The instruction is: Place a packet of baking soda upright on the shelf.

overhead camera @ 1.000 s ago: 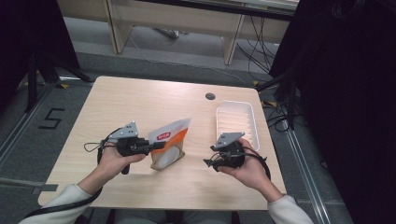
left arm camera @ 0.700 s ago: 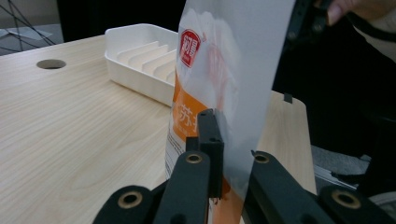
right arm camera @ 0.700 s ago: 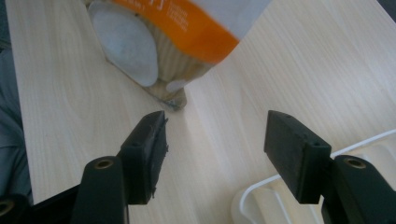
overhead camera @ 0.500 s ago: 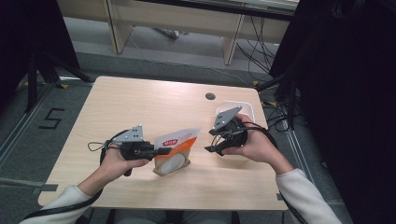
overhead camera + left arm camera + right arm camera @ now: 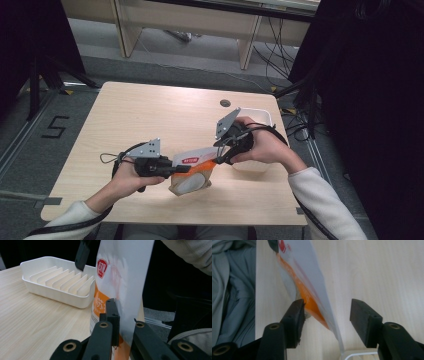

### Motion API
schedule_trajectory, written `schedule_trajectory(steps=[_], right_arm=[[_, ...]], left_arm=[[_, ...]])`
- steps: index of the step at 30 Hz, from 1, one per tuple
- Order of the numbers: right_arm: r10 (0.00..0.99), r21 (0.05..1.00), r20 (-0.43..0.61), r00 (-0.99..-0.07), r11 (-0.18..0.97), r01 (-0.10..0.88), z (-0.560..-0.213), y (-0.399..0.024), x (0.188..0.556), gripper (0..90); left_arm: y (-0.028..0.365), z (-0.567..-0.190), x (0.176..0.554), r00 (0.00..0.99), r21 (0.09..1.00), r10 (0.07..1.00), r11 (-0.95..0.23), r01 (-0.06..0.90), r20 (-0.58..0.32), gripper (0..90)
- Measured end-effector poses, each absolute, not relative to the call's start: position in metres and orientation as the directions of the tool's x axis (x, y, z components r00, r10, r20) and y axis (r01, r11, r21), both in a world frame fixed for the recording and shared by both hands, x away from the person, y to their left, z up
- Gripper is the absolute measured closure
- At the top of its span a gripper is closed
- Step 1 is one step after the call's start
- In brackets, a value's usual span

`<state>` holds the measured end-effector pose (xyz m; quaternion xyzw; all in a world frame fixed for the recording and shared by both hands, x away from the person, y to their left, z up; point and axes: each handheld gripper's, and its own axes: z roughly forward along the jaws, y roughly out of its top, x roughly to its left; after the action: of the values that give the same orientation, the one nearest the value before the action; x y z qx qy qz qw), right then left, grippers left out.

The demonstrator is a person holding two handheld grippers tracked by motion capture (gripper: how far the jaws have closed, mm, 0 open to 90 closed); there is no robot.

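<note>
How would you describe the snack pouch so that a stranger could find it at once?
On the wooden table, near the person's edge, the left gripper clamps an upright pouch. It is white with an orange band and red logo, unlike the plain white ribbed tray beside it.

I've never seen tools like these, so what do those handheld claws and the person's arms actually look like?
Each hand carries a black tool: the left claw and right claw both end in two flat black jaws with brass-coloured rivets at their joints. A grey three-cornered plate studded with small holes tops each one, and a thin black cable loops off the left. The person wears pale grey-white long sleeves.
</note>
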<state>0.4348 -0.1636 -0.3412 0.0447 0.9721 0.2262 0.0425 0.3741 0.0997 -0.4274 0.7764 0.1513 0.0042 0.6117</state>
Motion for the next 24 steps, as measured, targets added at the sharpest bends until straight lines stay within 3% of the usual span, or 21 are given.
schedule_trajectory(steps=[4,7,8,10,11,15,16,18,21,22,24], right_arm=[[0.106,0.382,-0.026,-0.994,0.92,0.088,-0.349,-0.158,0.43,57.7],[0.083,0.364,0.019,-0.996,0.928,0.084,-0.353,-0.155,0.428,74.8],[0.012,0.387,0.0,-1.0,0.922,0.01,-0.356,-0.153,0.431,77.6],[0.043,0.356,0.012,-0.999,0.934,0.044,-0.354,-0.154,0.428,80.9],[0.004,0.357,0.009,-1.0,0.934,0.007,-0.354,-0.152,0.426,88.7],[0.058,0.31,0.046,-0.997,0.948,0.07,-0.348,-0.15,0.419,90.0],[0.038,0.331,0.034,-0.999,0.942,0.047,-0.347,-0.149,0.42,90.0],[0.097,0.319,0.054,-0.994,0.942,0.109,-0.342,-0.149,0.419,90.0],[0.078,0.332,0.064,-0.995,0.938,0.095,-0.338,-0.148,0.423,90.0],[0.139,0.308,0.08,-0.987,0.938,0.157,-0.331,-0.147,0.421,90.0],[0.128,0.288,0.079,-0.989,0.947,0.146,-0.326,-0.146,0.425,90.0]], left_arm=[[0.097,-0.426,0.372,0.957,0.952,0.226,-0.203,0.231,-0.184,89.2],[0.096,-0.426,0.372,0.96,0.954,0.217,-0.202,0.22,-0.175,89.2],[0.096,-0.426,0.372,0.96,0.954,0.218,-0.203,0.219,-0.174,89.2],[0.097,-0.426,0.372,0.96,0.955,0.217,-0.201,0.22,-0.176,89.2],[0.097,-0.426,0.372,0.957,0.953,0.227,-0.196,0.229,-0.183,89.2],[0.101,-0.428,0.375,0.951,0.956,0.238,-0.168,0.24,-0.197,89.1],[0.101,-0.429,0.377,0.95,0.96,0.238,-0.143,0.242,-0.204,89.1],[0.101,-0.43,0.377,0.944,0.96,0.249,-0.125,0.252,-0.215,89.0],[0.102,-0.431,0.378,0.949,0.965,0.24,-0.112,0.238,-0.206,88.8],[0.102,-0.432,0.379,0.949,0.966,0.242,-0.106,0.234,-0.203,87.8],[0.102,-0.435,0.377,0.946,0.964,0.242,-0.104,0.244,-0.214,85.8]])
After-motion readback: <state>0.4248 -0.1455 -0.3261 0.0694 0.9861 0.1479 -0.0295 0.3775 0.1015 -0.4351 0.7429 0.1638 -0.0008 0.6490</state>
